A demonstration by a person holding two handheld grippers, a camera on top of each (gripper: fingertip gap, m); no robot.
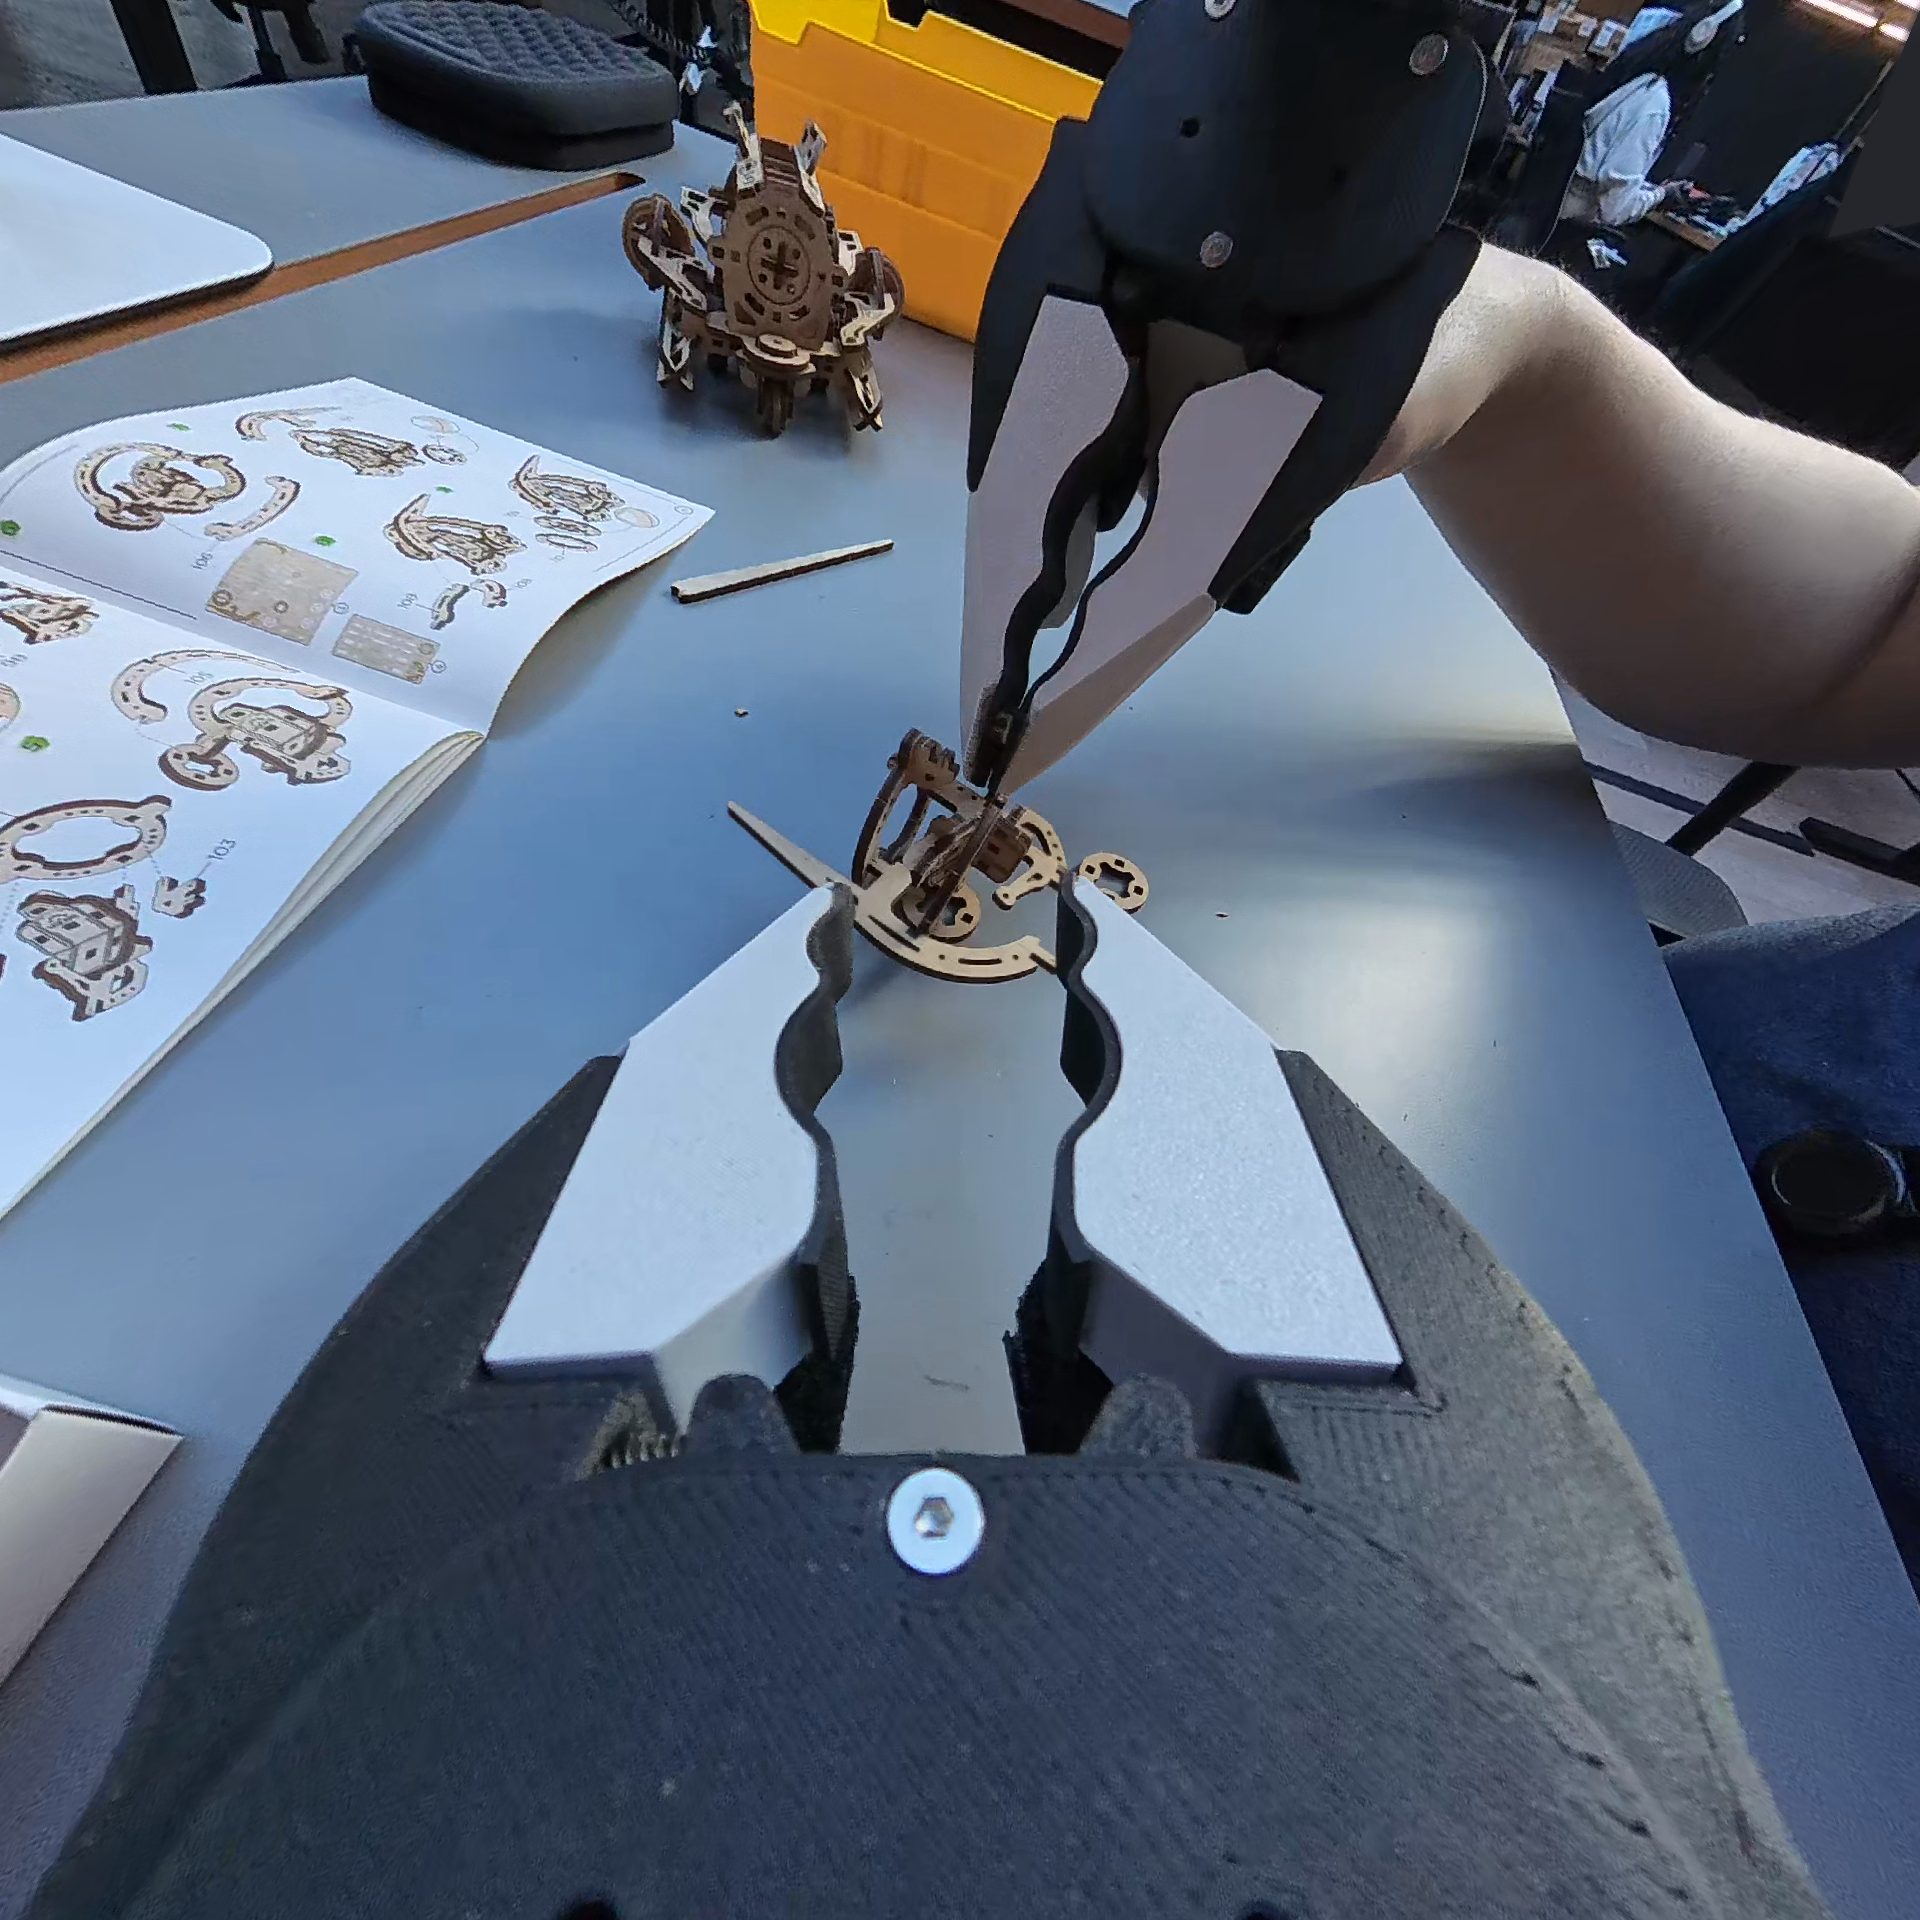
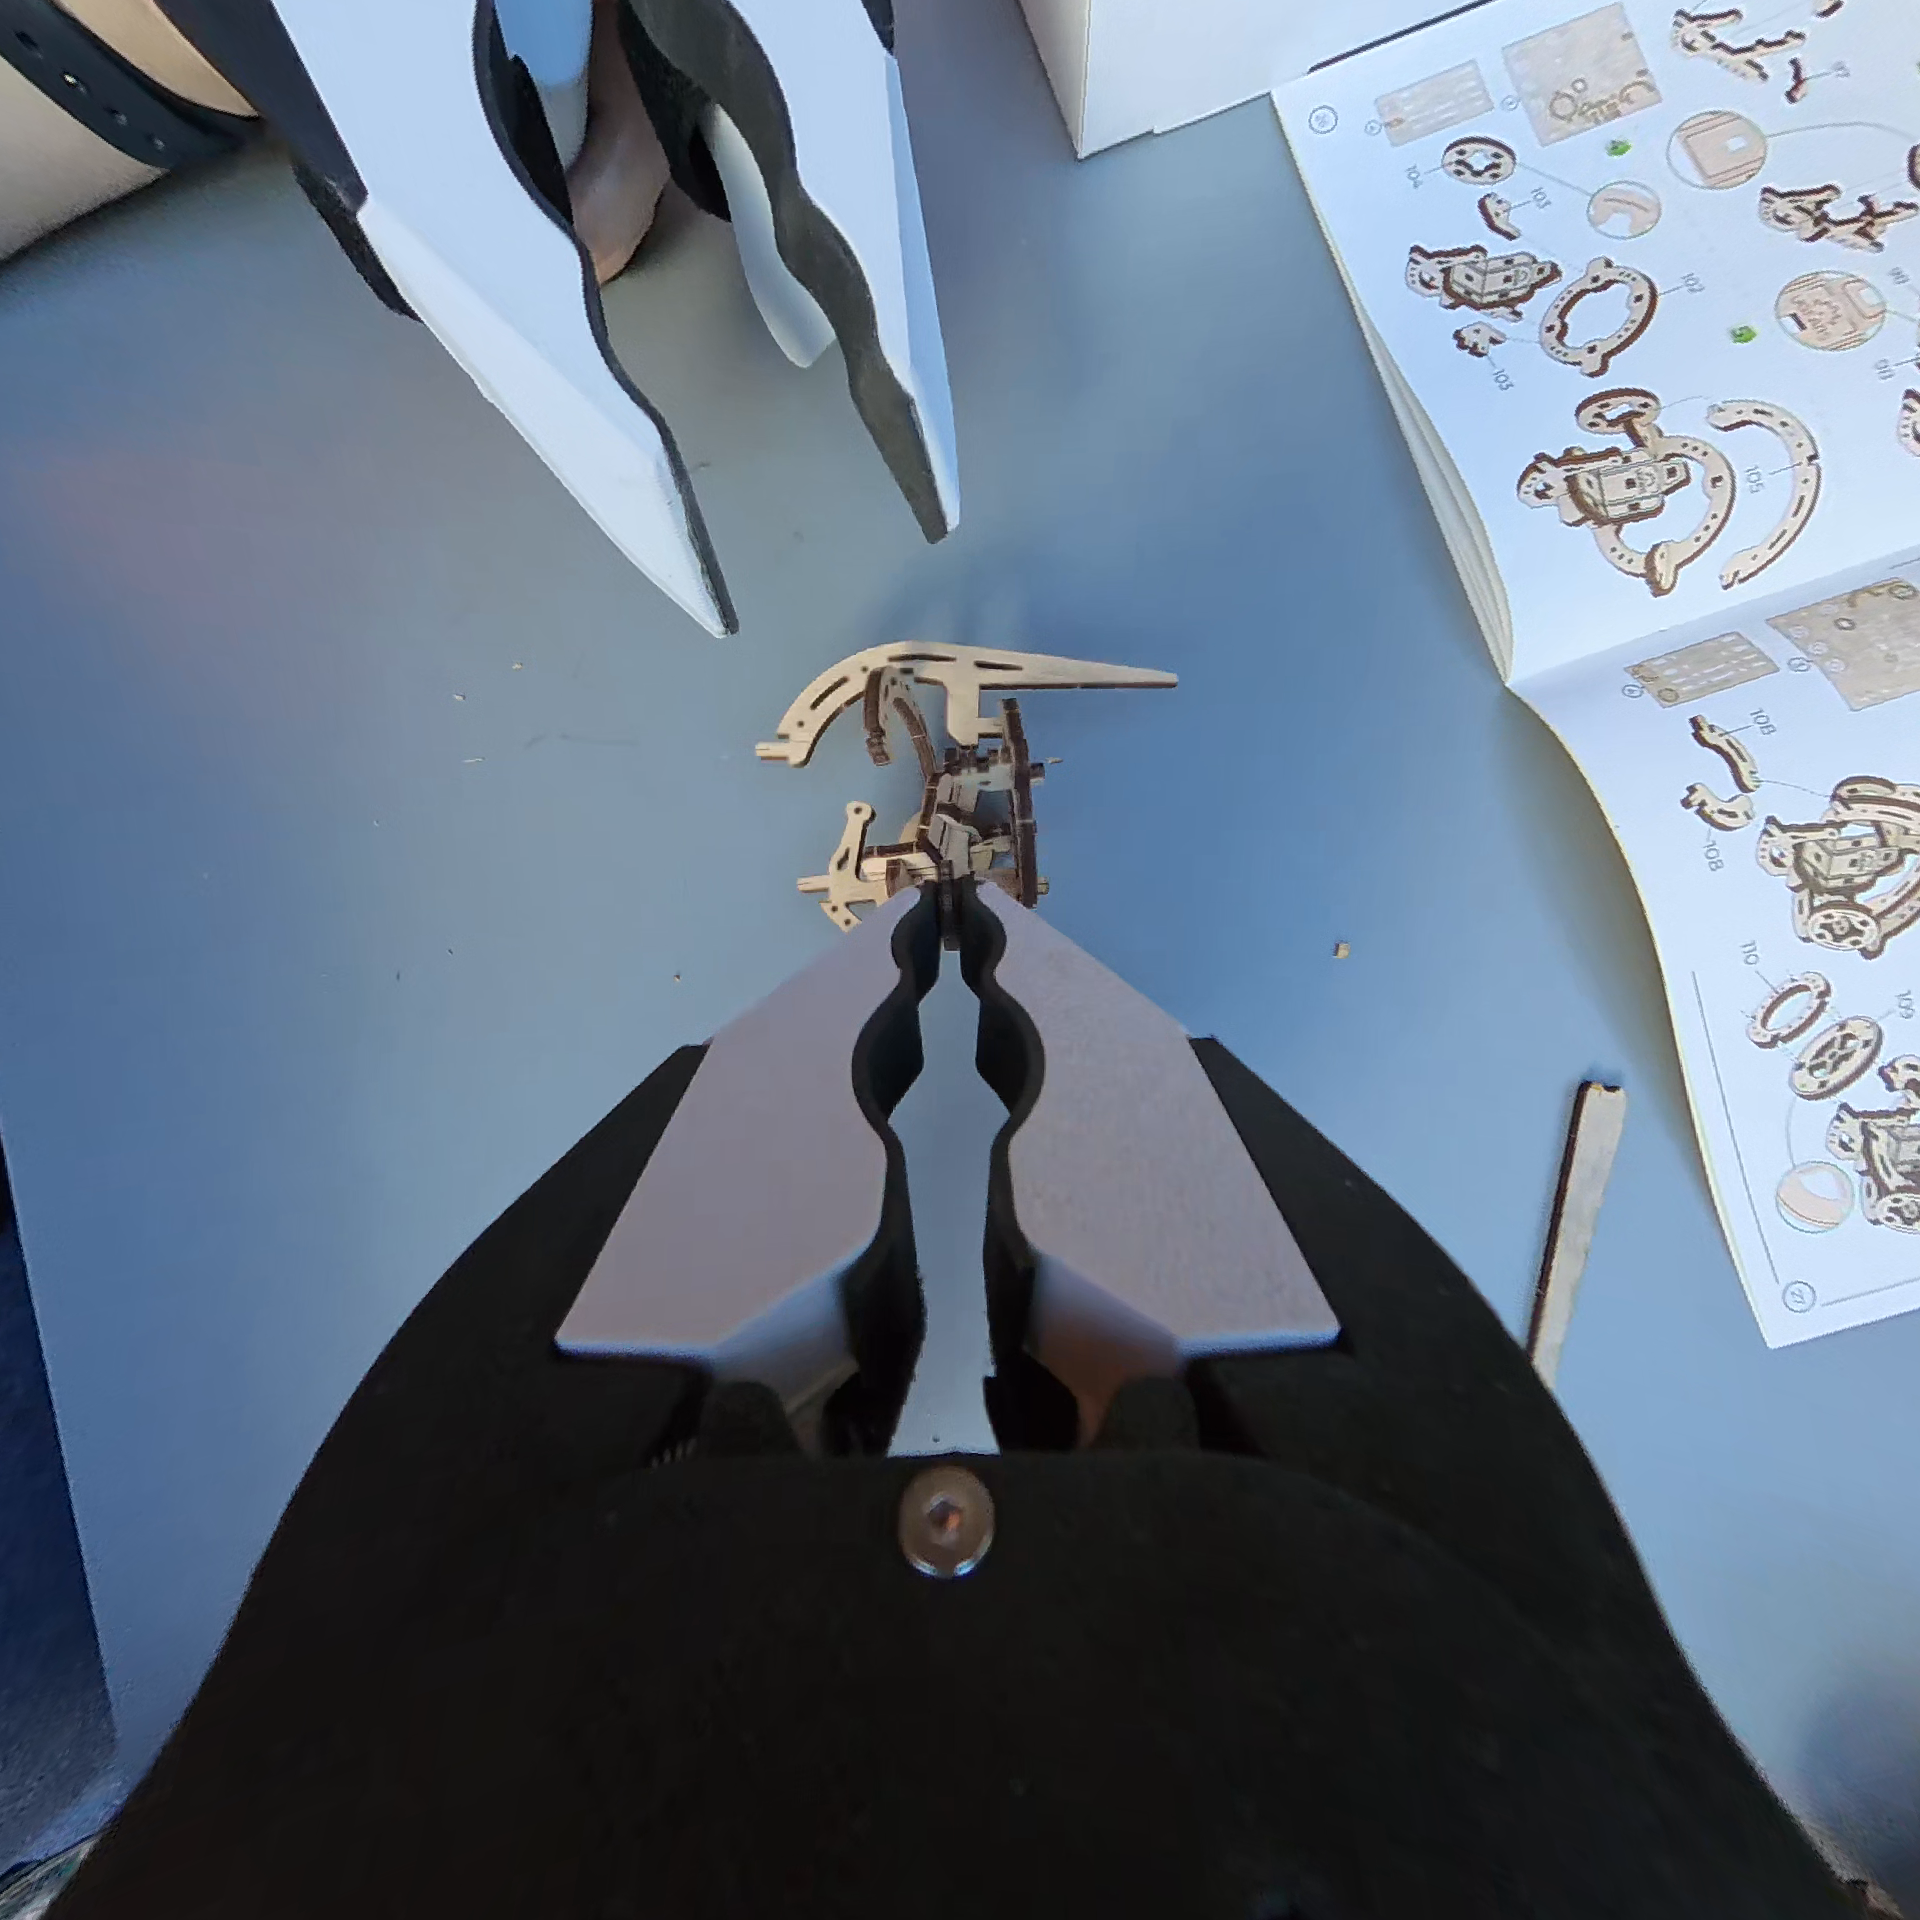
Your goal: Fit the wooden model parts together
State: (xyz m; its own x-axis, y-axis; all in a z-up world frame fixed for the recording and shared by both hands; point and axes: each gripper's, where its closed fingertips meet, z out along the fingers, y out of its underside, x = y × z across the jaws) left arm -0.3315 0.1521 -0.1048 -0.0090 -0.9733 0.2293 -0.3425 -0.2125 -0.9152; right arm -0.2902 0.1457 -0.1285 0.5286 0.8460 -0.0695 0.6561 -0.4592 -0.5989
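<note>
A small wooden subassembly (image 1: 951, 883) of curved laser-cut parts rests on the grey table (image 1: 1299, 935). A flat arc with a long pointed spike (image 2: 935, 670) lies at its base. My right gripper (image 2: 943, 925) is shut on a thin upright part at the top of the subassembly. It comes down from above in the left wrist view (image 1: 992, 753). My left gripper (image 1: 951, 904) is open and empty, its fingertips on either side of the arc's near edge, close to it. In the right wrist view the left gripper (image 2: 826, 577) hangs just beyond the subassembly.
An open instruction booklet (image 1: 260, 644) lies left of the work spot, also in the right wrist view (image 2: 1662, 520). A built wooden model (image 1: 769, 281) stands farther back before a yellow bin (image 1: 904, 156). A loose wooden stick (image 1: 779, 571) lies between them. A person's forearm (image 1: 1662, 520) reaches in from the right. Spacing between my two grippers at the tips: around 6 cm. The right tips stand about 25 cm off the built wooden model (image 1: 769, 281).
</note>
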